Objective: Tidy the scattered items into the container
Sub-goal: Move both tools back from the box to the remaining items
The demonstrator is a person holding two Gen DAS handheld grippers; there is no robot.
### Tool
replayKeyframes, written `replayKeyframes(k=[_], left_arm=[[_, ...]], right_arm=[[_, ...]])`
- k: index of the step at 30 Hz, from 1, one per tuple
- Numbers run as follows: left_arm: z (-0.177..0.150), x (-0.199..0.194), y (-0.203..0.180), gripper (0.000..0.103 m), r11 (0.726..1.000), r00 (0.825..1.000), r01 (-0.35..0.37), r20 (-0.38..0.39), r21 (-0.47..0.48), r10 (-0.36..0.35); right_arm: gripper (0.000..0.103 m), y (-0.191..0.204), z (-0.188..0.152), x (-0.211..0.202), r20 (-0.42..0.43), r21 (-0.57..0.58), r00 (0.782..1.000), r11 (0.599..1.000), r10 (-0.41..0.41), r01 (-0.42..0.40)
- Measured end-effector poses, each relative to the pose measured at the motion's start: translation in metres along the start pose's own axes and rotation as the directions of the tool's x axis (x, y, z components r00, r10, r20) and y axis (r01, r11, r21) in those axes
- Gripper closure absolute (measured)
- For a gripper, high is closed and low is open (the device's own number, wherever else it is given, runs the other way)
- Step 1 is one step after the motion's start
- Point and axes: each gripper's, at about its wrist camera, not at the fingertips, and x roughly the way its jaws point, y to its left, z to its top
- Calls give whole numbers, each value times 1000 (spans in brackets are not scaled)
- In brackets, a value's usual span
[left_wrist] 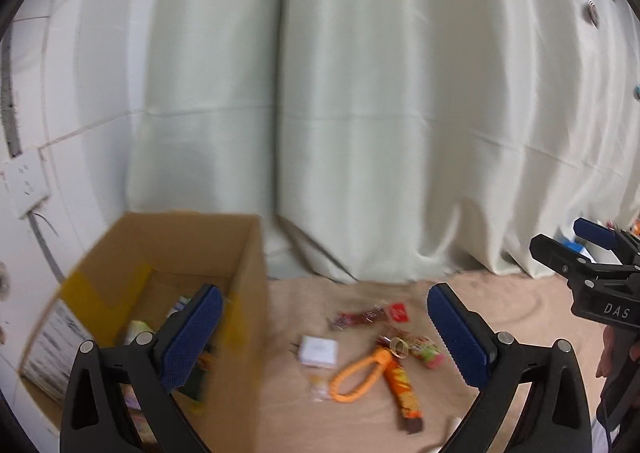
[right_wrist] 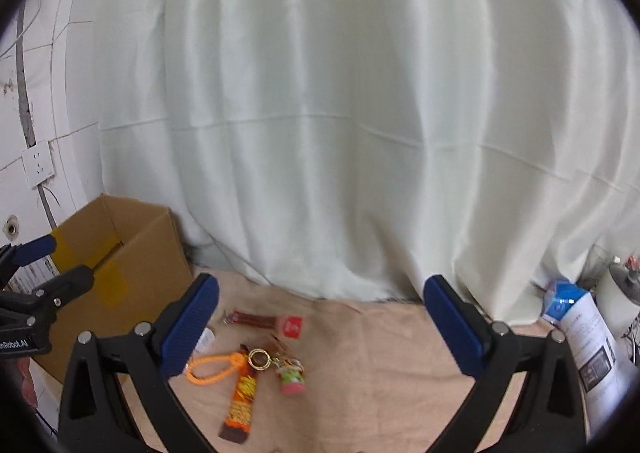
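Left gripper [left_wrist: 325, 337]: fingers spread, empty, beside the cardboard box [left_wrist: 244, 293]. Right gripper [right_wrist: 322, 327]: fingers spread, empty. Orange snack bar [right_wrist: 241, 401], orange loop strap [right_wrist: 212, 367] on beige cloth [right_wrist: 380, 353]. Advice: descend squarely, straddle one item.

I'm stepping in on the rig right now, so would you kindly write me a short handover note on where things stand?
Left hand-held gripper: open, empty, up beside the cardboard box.
Right hand-held gripper: open, empty, above the scattered items.
Box stands on the left of the beige cloth; a few packets already lie inside.
Left on the cloth: orange braided loop, orange snack bar, gold ring, small green-and-pink toy, red stick packet, small red packet, white square packet, small clear packet.
Nothing is in either grip, so start with any of these.
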Motion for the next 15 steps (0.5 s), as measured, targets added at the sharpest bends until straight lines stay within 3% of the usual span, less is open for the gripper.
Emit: replayKeyframes(k=[6,7,9,11,15], left_arm=[[-49,45,-37,2,998,988,62,-139,9,-60],[-60,55,-42,7,998,984,64,-170,9,-62],[-77,69,-50,37,998,973,68,-219,7,-64],[-98,89,-60,41,994,948,109,-302,0,-104],[-123,106,-74,41,994,931,110,-351,-2,-104]], right_arm=[[0,-19,-37,22,-79,59,997,998,20,-16],[0,-22,-43,25,-91,61,995,998,29,-23],[0,-26,-57,34,-119,65,992,997,46,-38],[0,-27,-70,46,-147,70,987,996,70,-61],[1,-26,-90,68,-210,58,970,992,121,-111]])
